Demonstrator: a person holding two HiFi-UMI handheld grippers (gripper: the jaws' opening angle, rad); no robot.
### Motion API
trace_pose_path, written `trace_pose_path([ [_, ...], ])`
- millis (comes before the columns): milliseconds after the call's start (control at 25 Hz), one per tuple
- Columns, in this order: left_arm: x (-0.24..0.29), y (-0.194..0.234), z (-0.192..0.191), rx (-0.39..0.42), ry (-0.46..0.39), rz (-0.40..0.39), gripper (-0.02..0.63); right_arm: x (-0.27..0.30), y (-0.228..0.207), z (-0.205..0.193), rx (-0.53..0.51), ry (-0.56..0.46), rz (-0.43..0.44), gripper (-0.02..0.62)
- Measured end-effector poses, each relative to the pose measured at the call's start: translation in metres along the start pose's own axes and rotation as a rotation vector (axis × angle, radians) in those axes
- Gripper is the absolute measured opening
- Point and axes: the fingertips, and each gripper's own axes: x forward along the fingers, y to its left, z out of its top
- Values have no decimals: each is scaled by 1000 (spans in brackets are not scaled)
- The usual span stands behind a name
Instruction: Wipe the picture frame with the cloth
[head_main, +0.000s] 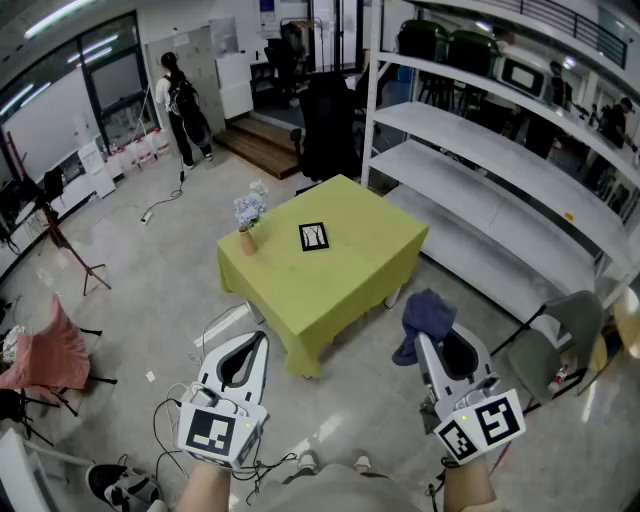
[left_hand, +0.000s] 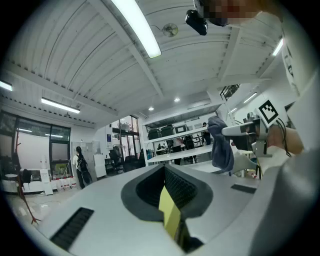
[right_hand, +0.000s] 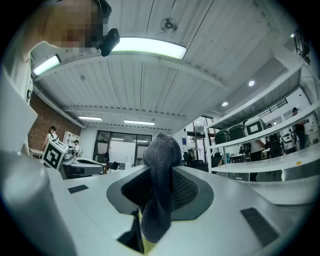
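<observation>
Fuzzy, coarse-knit dark blue cloth (right_hand: 159, 165), smooth matt pale-grey plastic on the left gripper (head_main: 258, 342) and right gripper (head_main: 425, 345) with ribbed, rubbery-looking black pads (left_hand: 180, 188), matt yellow-green fabric table cover (head_main: 350, 280), glossy, light-reflecting grey floor (head_main: 160, 290) and smooth white-painted metal shelving (head_main: 480, 160)

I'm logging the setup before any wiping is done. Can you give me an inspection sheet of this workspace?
Surface: table, green cover, ahead of both tongs.
Job's things: picture frame lies flat on the table; cloth hangs from the right tongs.
Clutter: flower vase near the table's left corner.
Grippers: left tongs shut, empty; right tongs shut on the cloth; both short of the table.
Cables: cable on the floor beyond the table.
Surroundings: white shelving at right; person standing far back.
</observation>
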Motion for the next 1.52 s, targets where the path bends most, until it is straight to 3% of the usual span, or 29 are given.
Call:
trace_pose_path([
  [640,13,-17,6,24,28,20,8,-9,-25,-8,-3,39,9,112],
  [800,17,-33,-8,-1,42,23,8,-14,-41,-14,-8,58,15,112],
  [1120,35,-66,-10,16,82,72,8,-30,-74,-33,23,81,53,114],
  [1320,42,-88,-2,46,55,80,8,-40,-95,-39,40,79,69,115],
  [1520,50,-97,-9,24,96,94,8,-38,-108,-46,54,80,93,115],
])
